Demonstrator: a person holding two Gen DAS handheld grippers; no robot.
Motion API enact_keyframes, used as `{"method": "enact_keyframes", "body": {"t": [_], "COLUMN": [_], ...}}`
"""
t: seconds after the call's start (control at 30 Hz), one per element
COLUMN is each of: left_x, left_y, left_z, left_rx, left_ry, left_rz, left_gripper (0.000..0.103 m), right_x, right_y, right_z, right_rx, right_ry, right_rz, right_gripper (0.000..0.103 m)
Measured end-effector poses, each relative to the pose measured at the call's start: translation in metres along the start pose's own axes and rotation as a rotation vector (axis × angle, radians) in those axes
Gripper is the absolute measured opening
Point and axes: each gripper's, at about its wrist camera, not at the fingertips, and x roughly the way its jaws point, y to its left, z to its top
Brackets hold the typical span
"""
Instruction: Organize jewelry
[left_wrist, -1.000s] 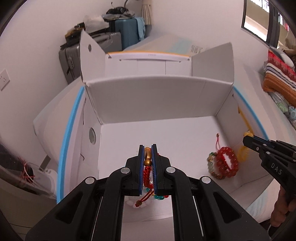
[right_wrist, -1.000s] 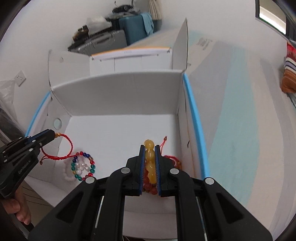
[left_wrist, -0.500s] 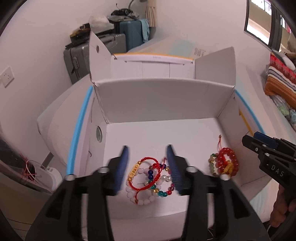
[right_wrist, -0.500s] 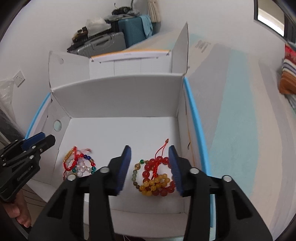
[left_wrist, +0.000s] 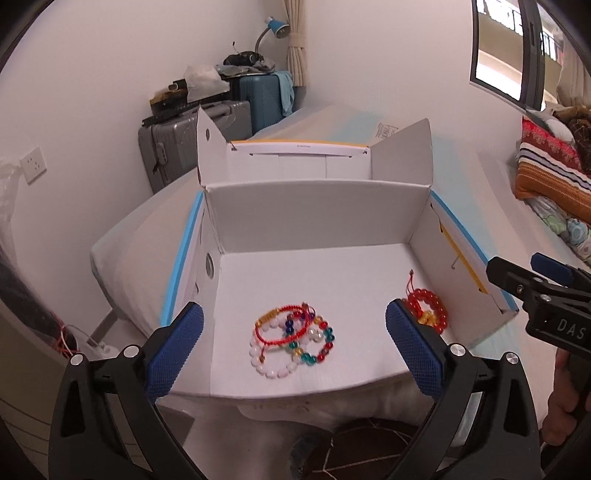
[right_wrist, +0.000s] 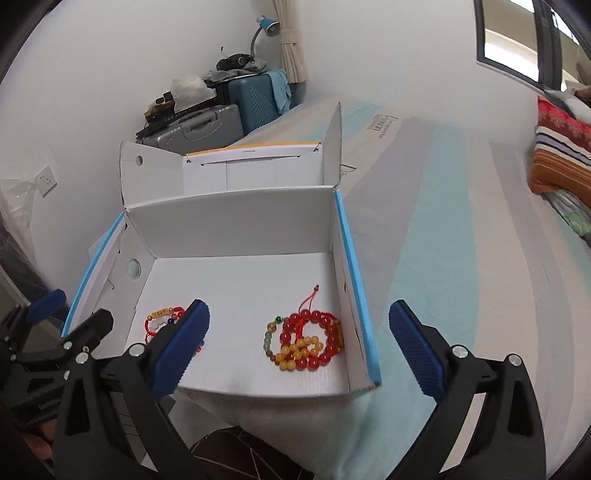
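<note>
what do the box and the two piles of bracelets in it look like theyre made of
Box: white corrugated cardboard, matte, with creased fold lines and flaps.
Left pile: glossy beads, glass or plastic, some milky white, on red woven cord.
Right pile: smooth translucent red and amber beads, maybe agate or resin, on red cord.

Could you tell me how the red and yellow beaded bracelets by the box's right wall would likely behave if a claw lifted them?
The red and yellow beaded bracelets lie overlapped in a heap, so they would probably come up tangled together. Being strung beads, they would likely hang limp and drape rather than hold a ring shape. The round glossy beads may slip or roll between the pads, and the loose red cord could snag.
</note>
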Motion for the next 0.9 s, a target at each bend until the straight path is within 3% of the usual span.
{"method": "enact_keyframes", "body": {"t": [0.5,0.9], "left_x": [-0.003,-0.005], "left_y": [0.008,0.004], "left_z": [-0.037,-0.041], "left_rx": [-0.063,-0.055], "left_ry": [0.02,0.021], "left_rz": [-0.012,0.005], "left_gripper": [0.097,0.097], "right_x": [-0.003,0.0], "right_y": [-0.004,-0.004], "right_z": [-0.046,-0.052], "right_rx": [0.013,0.007], "right_ry": [0.016,0.025], "right_rz": [-0.047,-0.061], "right_gripper": [0.095,0.095]}}
